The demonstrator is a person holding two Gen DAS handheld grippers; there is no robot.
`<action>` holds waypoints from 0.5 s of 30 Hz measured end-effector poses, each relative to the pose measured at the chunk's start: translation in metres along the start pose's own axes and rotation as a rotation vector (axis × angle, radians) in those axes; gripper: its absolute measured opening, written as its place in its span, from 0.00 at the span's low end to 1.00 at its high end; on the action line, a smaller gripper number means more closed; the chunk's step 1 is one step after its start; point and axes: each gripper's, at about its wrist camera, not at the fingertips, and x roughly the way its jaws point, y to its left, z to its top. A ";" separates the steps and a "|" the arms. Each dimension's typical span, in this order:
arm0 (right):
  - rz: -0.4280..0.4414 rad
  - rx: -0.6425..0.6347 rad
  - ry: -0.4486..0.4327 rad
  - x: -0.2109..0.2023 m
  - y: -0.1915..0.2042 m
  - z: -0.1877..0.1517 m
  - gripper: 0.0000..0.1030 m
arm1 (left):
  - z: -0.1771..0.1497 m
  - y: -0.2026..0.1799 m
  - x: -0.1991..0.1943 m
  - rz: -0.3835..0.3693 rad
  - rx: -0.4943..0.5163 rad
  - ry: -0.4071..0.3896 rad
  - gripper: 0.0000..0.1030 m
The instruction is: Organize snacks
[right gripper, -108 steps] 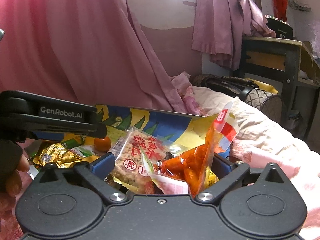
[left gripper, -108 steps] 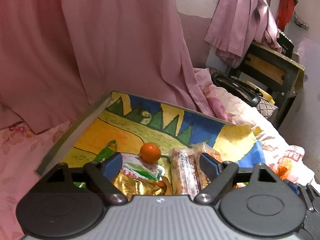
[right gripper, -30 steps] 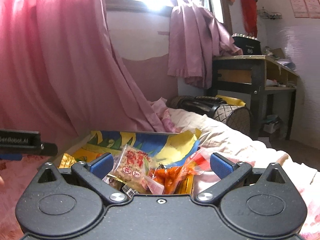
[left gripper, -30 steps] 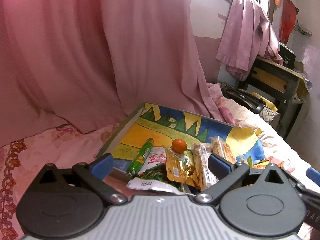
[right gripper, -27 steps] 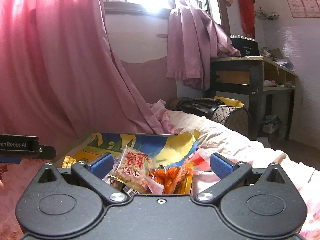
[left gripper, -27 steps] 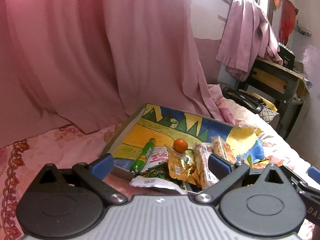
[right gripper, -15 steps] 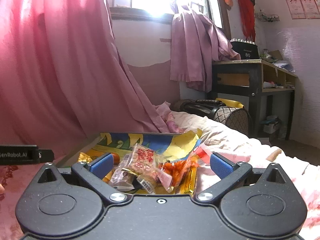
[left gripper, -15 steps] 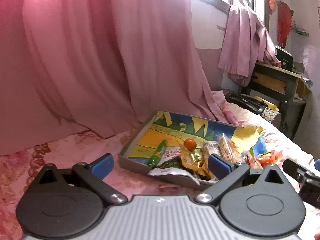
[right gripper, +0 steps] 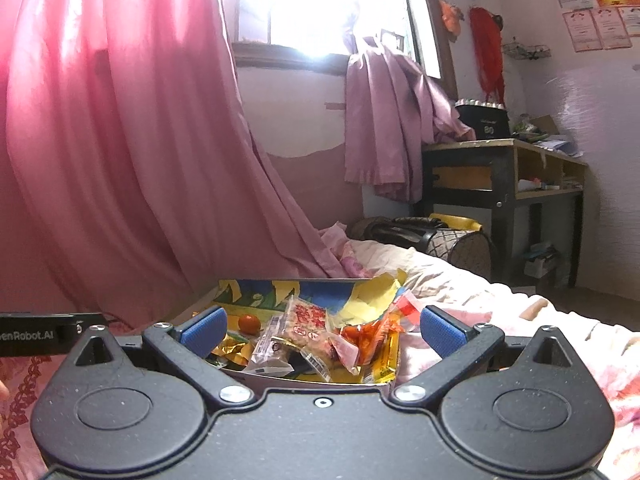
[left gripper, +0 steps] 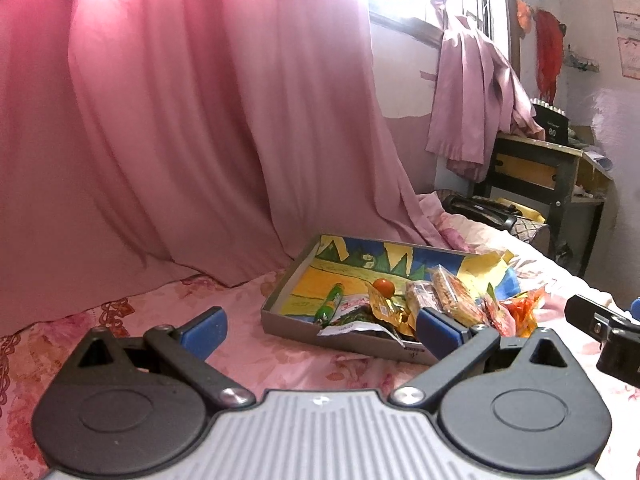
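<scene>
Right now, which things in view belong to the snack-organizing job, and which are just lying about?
Job items:
shallow painted box
small orange fruit
green tube snack
gold foil packet
rice cracker pack
orange-red snack bag

Just lying about:
pink curtain
floral bedsheet
lilac garment
desk
wicker basket

Daylight floods in from the window (right gripper: pixel 312 4), which is blown out to white glare in both views. You see the pink curtain (right gripper: pixel 120 140) glowing where light passes through it. The room is bright with soft shadows. Fisheye distortion bends the edges, the corners go dark, and far details look slightly soft.
</scene>
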 end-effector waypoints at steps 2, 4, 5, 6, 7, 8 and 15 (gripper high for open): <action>-0.013 0.019 -0.004 -0.007 0.000 -0.003 0.99 | -0.001 0.003 -0.004 -0.007 -0.001 0.014 1.00; -0.020 0.040 -0.001 -0.014 -0.001 -0.006 0.99 | -0.004 0.007 -0.012 -0.014 -0.001 0.014 1.00; -0.023 0.046 0.002 -0.017 -0.001 -0.008 0.99 | -0.005 0.009 -0.015 -0.014 -0.002 0.014 1.00; -0.026 0.052 0.004 -0.020 0.000 -0.010 0.99 | -0.007 0.011 -0.019 -0.015 -0.006 0.016 1.00; -0.028 0.055 0.005 -0.023 0.000 -0.011 0.99 | -0.008 0.012 -0.022 -0.015 -0.011 0.017 1.00; -0.030 0.059 0.005 -0.026 0.001 -0.011 0.99 | -0.009 0.015 -0.025 -0.015 -0.018 0.017 1.00; -0.028 0.065 -0.004 -0.046 0.006 -0.015 0.99 | -0.012 0.027 -0.047 -0.009 -0.031 -0.006 1.00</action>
